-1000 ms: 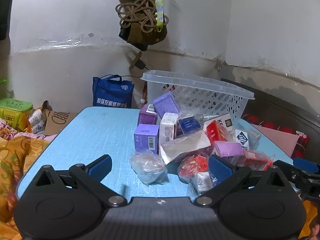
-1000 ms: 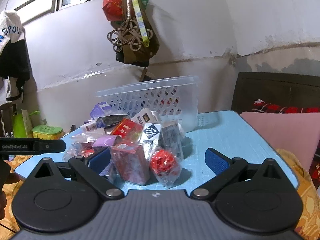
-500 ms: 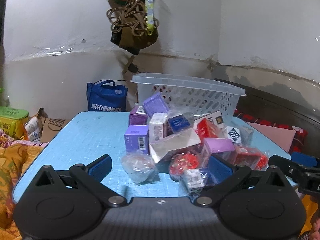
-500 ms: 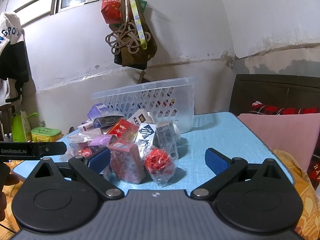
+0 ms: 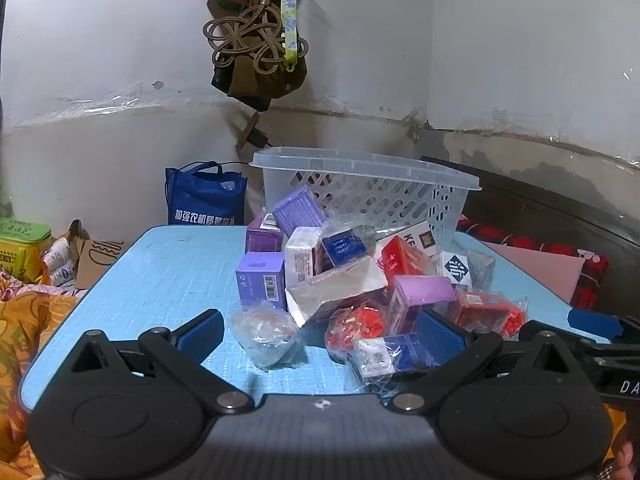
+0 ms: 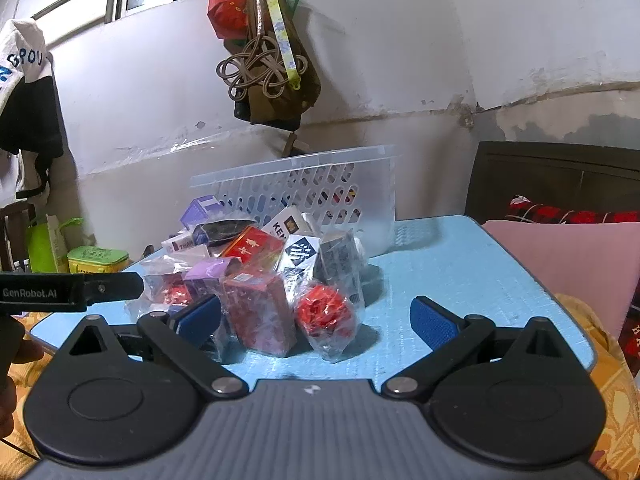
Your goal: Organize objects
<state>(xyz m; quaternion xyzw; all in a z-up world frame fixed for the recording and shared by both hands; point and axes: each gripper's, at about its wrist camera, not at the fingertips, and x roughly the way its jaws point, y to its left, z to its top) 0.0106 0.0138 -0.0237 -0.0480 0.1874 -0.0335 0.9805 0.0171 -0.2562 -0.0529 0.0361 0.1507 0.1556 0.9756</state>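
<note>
Left claw [image 5: 320, 330] and right claw [image 6: 316, 316]: both spread wide, empty, poised low at the near edge of the blue surface [image 5: 168, 276]. Heap of small boxes and wrapped items just ahead of both claws; perforated plastic basket [image 5: 372, 196] beyond the heap. Clear crumpled packet [image 5: 266, 332] between the left fingers; red wrapped ball [image 6: 326, 312] and red wrapped box [image 6: 260, 312] between the right fingers. Risks, as judged: slippery film sliding off the pads; two neighbours pinched at once; silver pouch [image 5: 340, 288] and leaning purple box [image 5: 298, 210] toppled by a nudge; claws colliding, being near each other.
</note>
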